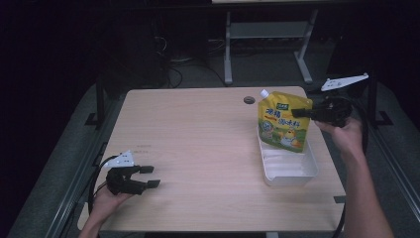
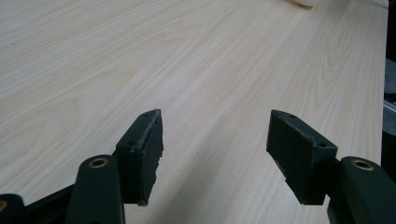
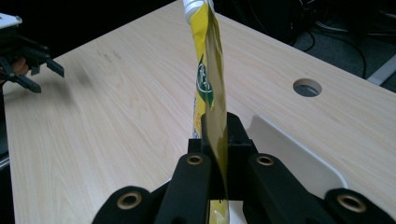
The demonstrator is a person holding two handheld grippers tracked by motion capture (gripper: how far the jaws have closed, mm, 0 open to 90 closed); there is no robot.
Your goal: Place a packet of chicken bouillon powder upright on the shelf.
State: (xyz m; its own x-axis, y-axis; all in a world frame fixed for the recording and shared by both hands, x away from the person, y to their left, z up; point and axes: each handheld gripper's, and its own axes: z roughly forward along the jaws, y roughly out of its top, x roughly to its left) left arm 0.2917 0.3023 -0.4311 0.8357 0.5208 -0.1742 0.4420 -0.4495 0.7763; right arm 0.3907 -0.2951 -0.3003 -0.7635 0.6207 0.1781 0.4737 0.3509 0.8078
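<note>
The right gripper [image 1: 303, 113] is pinching the upper right edge of the yellow spouted stand-up pouch [image 1: 284, 122], its jaws clamped together on the thin film, and the pouch is hanging at the right of the high view with its bottom edge over, or perhaps just touching, the far end of the white rectangular plastic tray [image 1: 291, 174]; which one I cannot tell. Here is the worry: the grip is sitting on one edge only, so the pouch could be swinging, slipping out, or catching the tray's rim and tipping. Its long axis is running roughly upright, white capped spout [image 1: 264, 93] pointing up and slightly toward the frame's upper left. At lower left the left gripper [image 1: 150, 176] is idling low over the pale wooden table [image 1: 198, 139], jaws standing apart and holding nothing.
</note>
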